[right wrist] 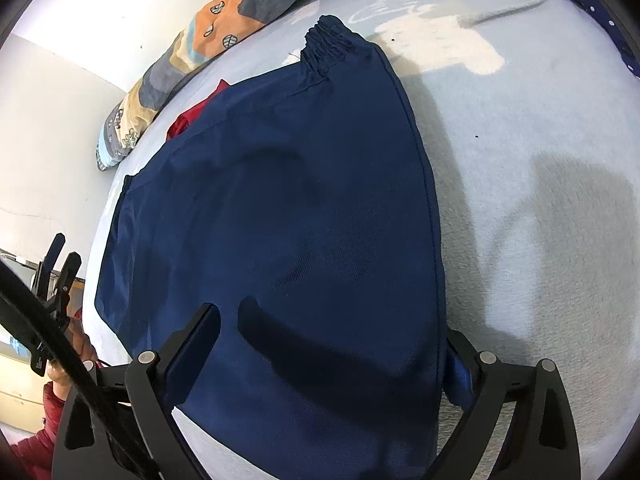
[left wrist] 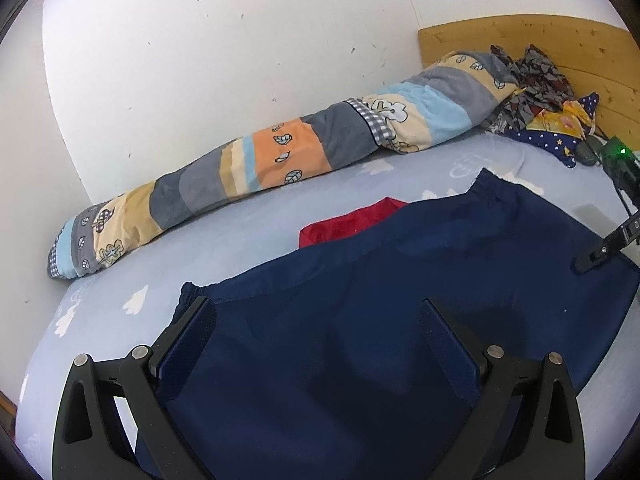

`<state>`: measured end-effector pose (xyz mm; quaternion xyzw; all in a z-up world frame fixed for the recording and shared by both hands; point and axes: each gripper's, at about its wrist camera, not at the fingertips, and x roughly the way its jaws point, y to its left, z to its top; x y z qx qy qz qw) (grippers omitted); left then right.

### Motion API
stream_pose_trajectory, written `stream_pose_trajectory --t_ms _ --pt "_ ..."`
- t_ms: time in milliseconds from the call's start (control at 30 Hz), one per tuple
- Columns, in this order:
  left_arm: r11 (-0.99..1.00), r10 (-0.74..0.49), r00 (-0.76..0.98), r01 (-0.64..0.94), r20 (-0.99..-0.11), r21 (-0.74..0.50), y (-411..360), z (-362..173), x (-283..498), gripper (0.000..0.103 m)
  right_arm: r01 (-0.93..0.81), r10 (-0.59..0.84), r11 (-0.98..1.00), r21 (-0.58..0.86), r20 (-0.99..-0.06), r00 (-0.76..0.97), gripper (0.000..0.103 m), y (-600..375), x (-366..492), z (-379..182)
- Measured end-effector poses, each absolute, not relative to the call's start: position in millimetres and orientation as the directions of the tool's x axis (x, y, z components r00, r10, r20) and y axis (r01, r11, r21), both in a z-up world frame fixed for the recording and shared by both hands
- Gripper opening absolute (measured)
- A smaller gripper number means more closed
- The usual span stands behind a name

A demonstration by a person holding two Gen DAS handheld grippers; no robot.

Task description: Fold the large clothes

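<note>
A large navy blue garment [left wrist: 360, 300] with an elastic waistband lies flat on the bed; it also shows in the right wrist view [right wrist: 288, 220]. My left gripper [left wrist: 316, 316] is open, its fingers spread just above the garment's near part. My right gripper [right wrist: 332, 336] is open, one finger over the cloth and the other at the garment's right edge, partly hidden under it. The right gripper's fingers [left wrist: 600, 252] also show at the far right of the left wrist view, resting on the garment. A red cloth [left wrist: 352, 220] peeks out from under the garment's far side.
The bed has a light blue sheet [left wrist: 120, 320] with white cloud prints. A rolled patchwork blanket [left wrist: 280, 152] lies along the white wall. A wooden headboard [left wrist: 540, 40] and crumpled patterned clothes [left wrist: 536, 88] are at the far right. The person's red sleeve [right wrist: 36, 440] shows lower left.
</note>
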<state>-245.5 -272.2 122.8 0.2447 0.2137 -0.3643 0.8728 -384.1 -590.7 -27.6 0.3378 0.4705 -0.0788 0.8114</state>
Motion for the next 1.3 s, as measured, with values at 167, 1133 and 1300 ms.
stream_pose_trajectory --t_ms 167,1133,1300 --pt "0.619 -0.532 0.650 0.736 -0.542 0.275 -271 124 -247 0.101 0.450 0.196 0.751 0.483 -0.814 0.547 0.099 -592 -386 -28" --pt "0.778 -0.236 0.389 0.625 -0.890 0.067 -271 36 -148 0.101 0.499 0.140 0.684 0.532 -0.767 0.626 0.016 -596 -375 10" --pt "0.778 -0.245 0.423 0.623 -0.872 0.084 -276 39 -153 0.100 0.456 0.151 0.668 0.588 -0.707 0.690 0.015 -584 -372 32"
